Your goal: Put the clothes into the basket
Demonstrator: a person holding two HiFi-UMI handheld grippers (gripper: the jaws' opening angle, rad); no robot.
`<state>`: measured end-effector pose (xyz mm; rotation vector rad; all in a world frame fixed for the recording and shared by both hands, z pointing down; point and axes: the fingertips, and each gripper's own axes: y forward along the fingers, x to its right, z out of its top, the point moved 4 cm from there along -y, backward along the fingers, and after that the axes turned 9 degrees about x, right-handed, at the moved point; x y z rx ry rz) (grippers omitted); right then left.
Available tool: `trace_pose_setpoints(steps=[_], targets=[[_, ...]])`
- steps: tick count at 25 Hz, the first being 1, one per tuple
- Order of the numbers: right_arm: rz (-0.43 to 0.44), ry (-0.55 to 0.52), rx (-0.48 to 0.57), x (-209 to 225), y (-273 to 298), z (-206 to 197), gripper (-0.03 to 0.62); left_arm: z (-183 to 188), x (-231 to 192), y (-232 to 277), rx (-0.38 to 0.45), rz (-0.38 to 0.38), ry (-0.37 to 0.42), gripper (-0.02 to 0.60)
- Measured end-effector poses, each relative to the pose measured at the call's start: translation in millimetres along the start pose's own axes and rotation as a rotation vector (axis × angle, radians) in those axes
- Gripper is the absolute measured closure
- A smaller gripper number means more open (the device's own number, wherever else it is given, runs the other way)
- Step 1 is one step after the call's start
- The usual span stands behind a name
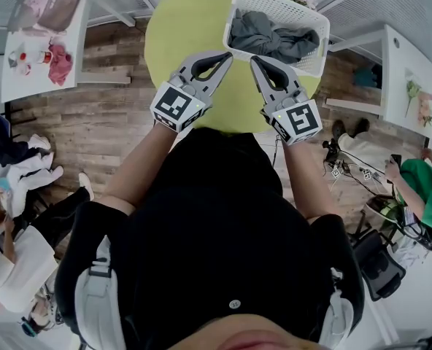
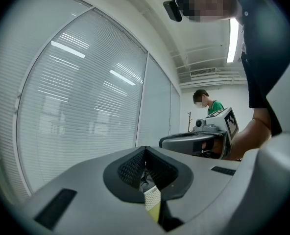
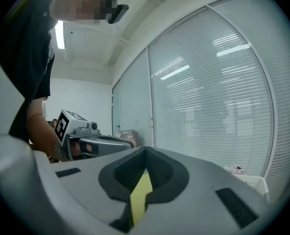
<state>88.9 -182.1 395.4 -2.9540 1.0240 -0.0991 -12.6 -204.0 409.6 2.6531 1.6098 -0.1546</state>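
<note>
A white slatted basket (image 1: 274, 2) stands at the far right of a round yellow-green table (image 1: 187, 28). Grey clothes (image 1: 271, 39) lie crumpled inside it. Both grippers are held side by side over the table's near edge, tips pointing at the basket. My left gripper (image 1: 227, 55) is shut with nothing in it, just left of the basket's near corner. My right gripper (image 1: 254, 60) is shut and empty too, right below the basket. In the left gripper view the jaws (image 2: 146, 151) meet against window blinds. The right gripper view's jaws (image 3: 145, 151) also meet.
A white side table (image 1: 26, 82) at the left carries a pink cloth (image 1: 59, 63) and small items. Another white table (image 1: 402, 71) stands at the right. People sit at both lower sides, one in green (image 1: 427, 188). Cables lie on the wood floor (image 1: 106, 130).
</note>
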Motion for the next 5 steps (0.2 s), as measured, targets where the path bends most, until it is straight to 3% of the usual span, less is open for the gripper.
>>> trace_pose_setpoints(steps=[5], targets=[[-0.007,0.013,0.007,2.0,3.3,-1.1,0.571,0.3,-5.1,1.4,0.006,0.002,0.001,0.572]])
